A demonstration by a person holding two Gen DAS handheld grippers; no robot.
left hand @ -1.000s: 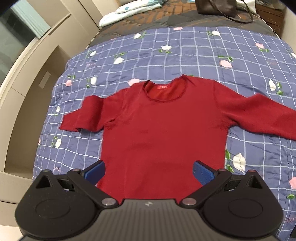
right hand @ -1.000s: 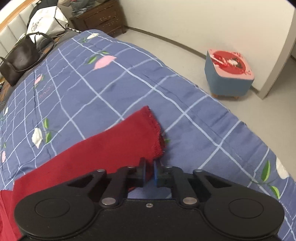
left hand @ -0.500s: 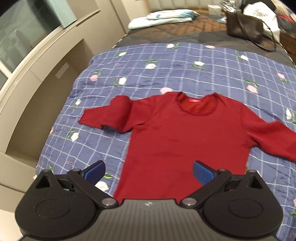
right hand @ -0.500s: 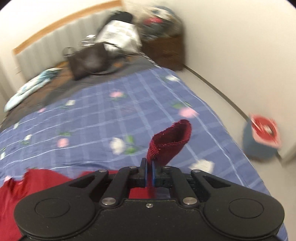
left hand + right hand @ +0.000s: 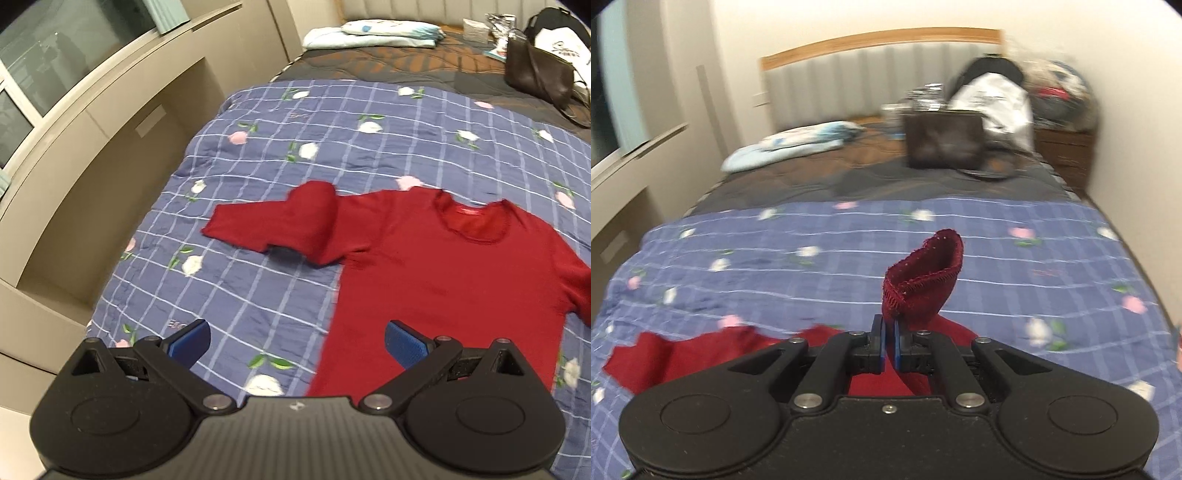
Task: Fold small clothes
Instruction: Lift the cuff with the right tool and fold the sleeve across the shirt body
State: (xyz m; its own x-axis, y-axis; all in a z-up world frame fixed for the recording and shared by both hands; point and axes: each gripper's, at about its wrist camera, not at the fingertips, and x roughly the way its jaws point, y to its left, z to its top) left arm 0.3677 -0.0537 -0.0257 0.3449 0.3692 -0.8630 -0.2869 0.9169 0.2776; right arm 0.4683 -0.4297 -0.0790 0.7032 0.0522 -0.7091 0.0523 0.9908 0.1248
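Observation:
A dark red long-sleeved top (image 5: 436, 266) lies flat, front up, on a blue checked floral quilt (image 5: 332, 122). Its left sleeve (image 5: 273, 225) stretches out to the left with a hump near the shoulder. My left gripper (image 5: 295, 343) hovers open above the top's lower left edge, nothing between its blue pads. In the right wrist view my right gripper (image 5: 889, 345) is shut on the cuff of the other sleeve (image 5: 923, 280), which stands up above the fingers, lifted off the quilt. The rest of the top (image 5: 701, 350) shows low and to the left there.
A beige built-in ledge and cabinet (image 5: 92, 155) run along the bed's left side. At the head of the bed lie a light blue pillow (image 5: 373, 31), a dark brown handbag (image 5: 535, 70) and a white bag (image 5: 561, 48). A wooden nightstand (image 5: 1067, 155) stands at the right.
The right gripper has lifted the sleeve cuff off the quilt and swung toward the top's body. The left gripper has shifted left toward the left sleeve, still open.

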